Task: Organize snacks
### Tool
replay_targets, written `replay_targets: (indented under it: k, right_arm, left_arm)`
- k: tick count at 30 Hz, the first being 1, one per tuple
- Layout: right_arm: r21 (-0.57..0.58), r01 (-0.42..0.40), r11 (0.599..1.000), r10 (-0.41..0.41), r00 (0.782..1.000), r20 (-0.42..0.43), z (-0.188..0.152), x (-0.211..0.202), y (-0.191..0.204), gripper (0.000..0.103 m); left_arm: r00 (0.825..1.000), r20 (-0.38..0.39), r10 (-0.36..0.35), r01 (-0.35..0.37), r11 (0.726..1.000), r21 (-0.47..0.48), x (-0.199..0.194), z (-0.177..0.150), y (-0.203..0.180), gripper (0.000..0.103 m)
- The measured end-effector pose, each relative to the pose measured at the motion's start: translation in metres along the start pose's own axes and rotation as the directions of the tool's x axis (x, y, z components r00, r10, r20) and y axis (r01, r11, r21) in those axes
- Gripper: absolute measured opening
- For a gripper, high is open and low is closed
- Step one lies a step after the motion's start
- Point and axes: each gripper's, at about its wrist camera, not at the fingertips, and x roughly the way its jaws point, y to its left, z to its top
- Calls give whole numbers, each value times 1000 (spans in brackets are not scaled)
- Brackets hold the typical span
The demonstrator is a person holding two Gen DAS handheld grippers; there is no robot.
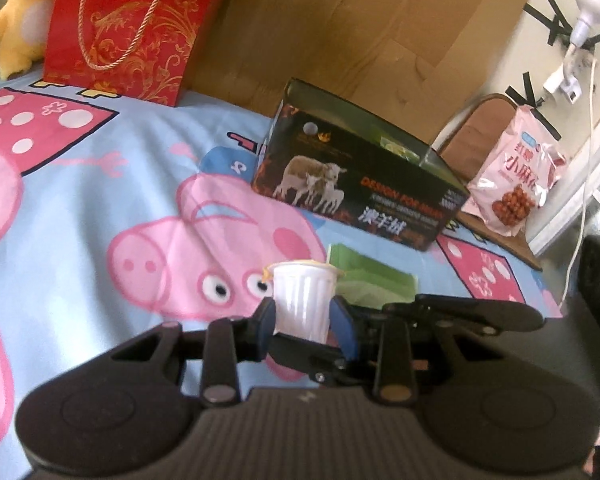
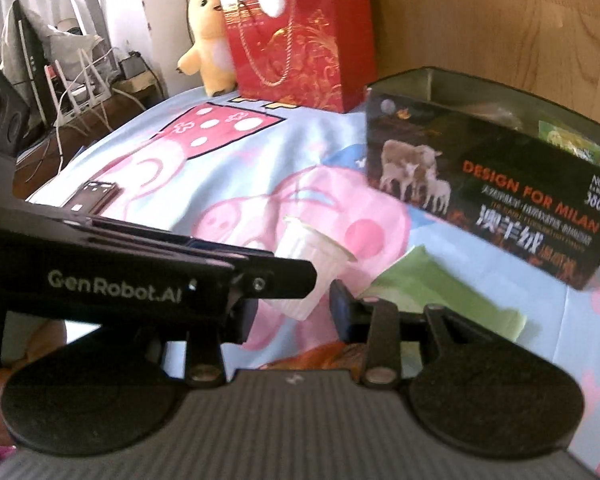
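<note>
left wrist: 1 jelly cup (image 1: 302, 300), 1 box (image 1: 356, 184)

I see a white ribbed cup (image 1: 303, 300), foil-sealed, upright, clamped mid-bed before the black box (image 1: 356, 184); green packet (image 1: 374, 280) lies between.

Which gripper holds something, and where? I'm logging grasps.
The left gripper is shut on the white cup, pads on its lower sides. The right gripper holds nothing.

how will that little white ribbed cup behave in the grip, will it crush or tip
The white cup looks thin-walled and ribbed, so it would probably flex or dent under a hard squeeze from the left gripper. It tapers to a narrow base, so it may tip if set down carelessly. It seems light.
</note>
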Motion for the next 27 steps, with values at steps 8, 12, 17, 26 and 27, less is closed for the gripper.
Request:
replay_targets:
  k: [8,12,17,26,27]
  right_arm:
    - [-20,36,999,-36,999,21,-12,-5,26,44]
    - [-11,46,999,-46,999,17,-15,-4,31,44]
    - [19,57,998,-58,998,27,-20,-12,33,51]
    - [46,51,998,-53,997,50,-20,-13,30,54]
    - [47,53,997,-55,997,53,-19,-12,29,54]
  left_arm:
    - [1000,12,0,-1,1000,22,-16,-15,-2,31]
    - [1000,25,5,-6,1000,11,-24,-17,3,31]
    - [997,82,-17,25,995,-99,-50,-11,38,32]
    - [996,31,-79,82,992,-100,-36,-1,34,44]
    - [996,23,-81,82,993,-89,-31,2,30,45]
